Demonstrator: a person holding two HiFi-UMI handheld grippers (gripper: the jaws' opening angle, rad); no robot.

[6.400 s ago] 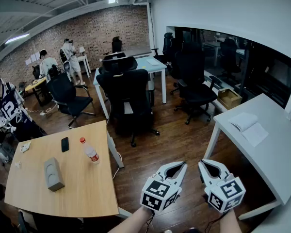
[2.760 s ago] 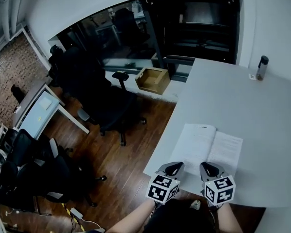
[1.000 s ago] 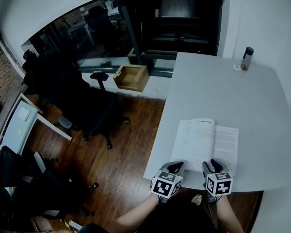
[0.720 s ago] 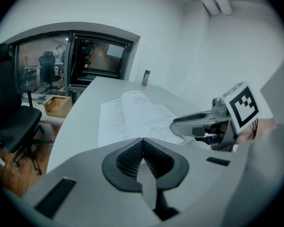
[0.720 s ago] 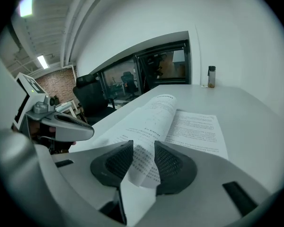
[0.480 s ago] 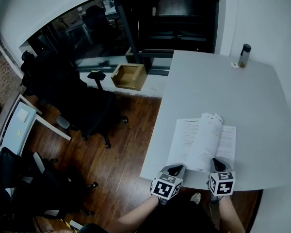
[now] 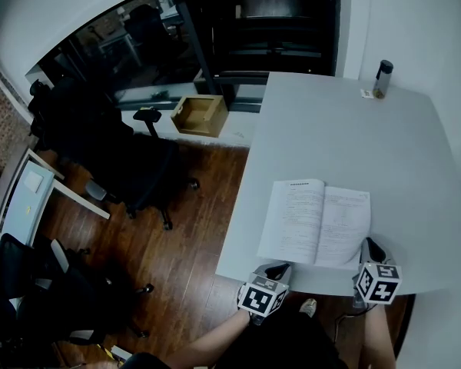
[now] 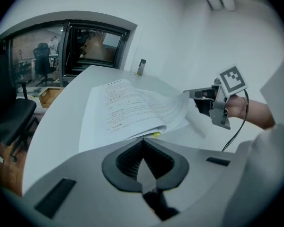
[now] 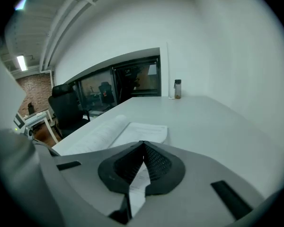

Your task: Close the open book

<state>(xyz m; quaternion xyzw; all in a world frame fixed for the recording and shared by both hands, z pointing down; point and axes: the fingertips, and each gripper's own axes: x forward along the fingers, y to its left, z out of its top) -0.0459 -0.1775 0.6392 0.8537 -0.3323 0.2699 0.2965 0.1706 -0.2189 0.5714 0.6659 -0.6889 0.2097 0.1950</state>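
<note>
Print on the open book [image 7: 315,223] is too small to read. It lies near the worktop's [image 7: 346,129] front edge, its spine running away from the person. The right tongs [image 7: 367,243] are clamped on a right-hand page [image 8: 175,109] at its corner. The left tongs [image 7: 276,267] are closed and empty.

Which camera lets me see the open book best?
The head view. It looks down on the open book, so both pages show side by side from above. The left gripper view sees it low and slanted; the right gripper view hides part of it behind its own jaws.
</note>
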